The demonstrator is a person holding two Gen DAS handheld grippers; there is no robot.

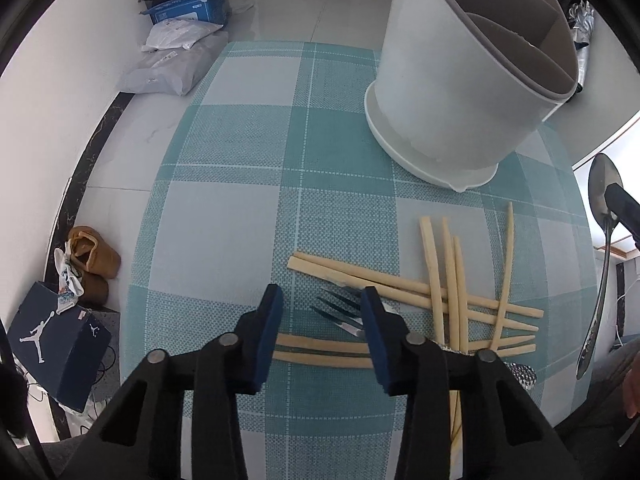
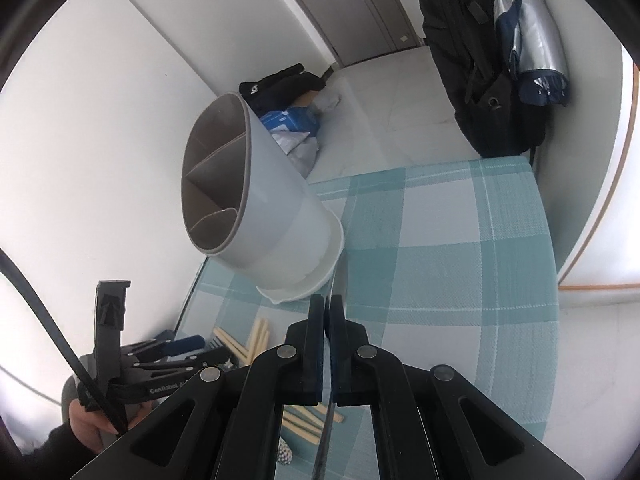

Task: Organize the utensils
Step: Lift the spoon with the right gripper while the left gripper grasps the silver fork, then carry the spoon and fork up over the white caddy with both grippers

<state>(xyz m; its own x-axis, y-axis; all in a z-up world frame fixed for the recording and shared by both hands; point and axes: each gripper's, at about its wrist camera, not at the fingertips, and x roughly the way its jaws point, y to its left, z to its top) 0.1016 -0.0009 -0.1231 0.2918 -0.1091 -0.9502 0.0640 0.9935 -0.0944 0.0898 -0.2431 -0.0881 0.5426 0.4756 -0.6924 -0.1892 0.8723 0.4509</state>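
My left gripper [image 1: 322, 300] is open and empty, low over a metal fork [image 1: 340, 312] that lies between its fingers among several wooden chopsticks [image 1: 440, 292] on the checked tablecloth [image 1: 240, 200]. A white divided utensil holder [image 1: 460, 80] stands at the far right of the cloth. My right gripper [image 2: 326, 308] is shut on a metal spoon [image 1: 600, 272], held on edge above the table to the right of the chopsticks; in the right wrist view only the spoon's thin edge [image 2: 324, 432] shows. The holder [image 2: 260, 208] is ahead and left of it.
The left gripper [image 2: 176, 350] shows in the right wrist view at lower left. Bags and a blue box [image 1: 188, 8] lie on the floor beyond the table. Shoes [image 1: 92, 264] and a shoe box [image 1: 60, 344] sit left. A backpack [image 2: 480, 60] hangs at the back.
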